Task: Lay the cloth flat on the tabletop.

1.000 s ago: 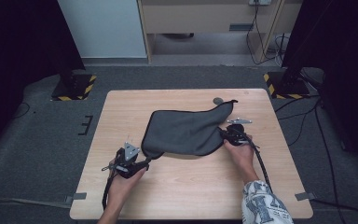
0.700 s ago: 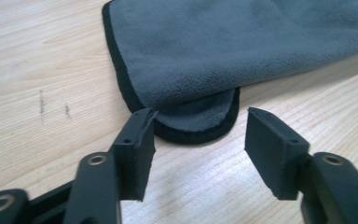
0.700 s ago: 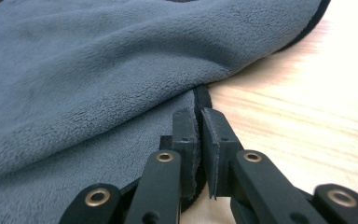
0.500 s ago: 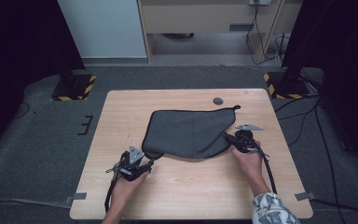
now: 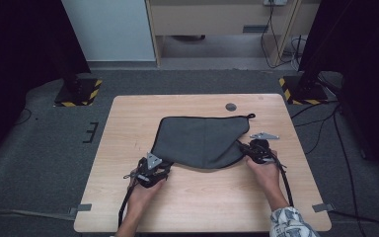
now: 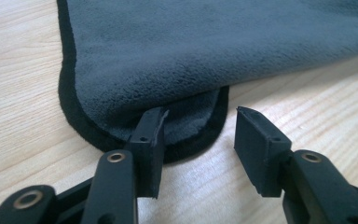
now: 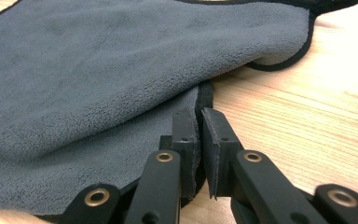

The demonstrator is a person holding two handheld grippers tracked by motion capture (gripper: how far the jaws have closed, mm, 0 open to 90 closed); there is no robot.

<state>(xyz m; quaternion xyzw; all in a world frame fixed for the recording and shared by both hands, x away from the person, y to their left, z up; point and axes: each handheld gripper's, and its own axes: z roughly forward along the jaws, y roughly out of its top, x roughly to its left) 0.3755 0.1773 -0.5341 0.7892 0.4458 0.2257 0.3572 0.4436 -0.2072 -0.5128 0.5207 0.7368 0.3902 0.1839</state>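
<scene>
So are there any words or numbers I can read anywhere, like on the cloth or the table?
None: no words, labels or numbers can be read.
The grey cloth is plain with a black edge.
The wooden table has no writing.
The yellow-and-black stripes on the floor stands are warning marks, not letters.

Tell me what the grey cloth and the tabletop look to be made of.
Grey cloth: soft microfibre or fleece, judging by its fuzzy matte nap, with a stitched black edge binding. Table: light wood or wood-look laminate, with a smooth surface showing grain lines; which of the two cannot be told.
</scene>
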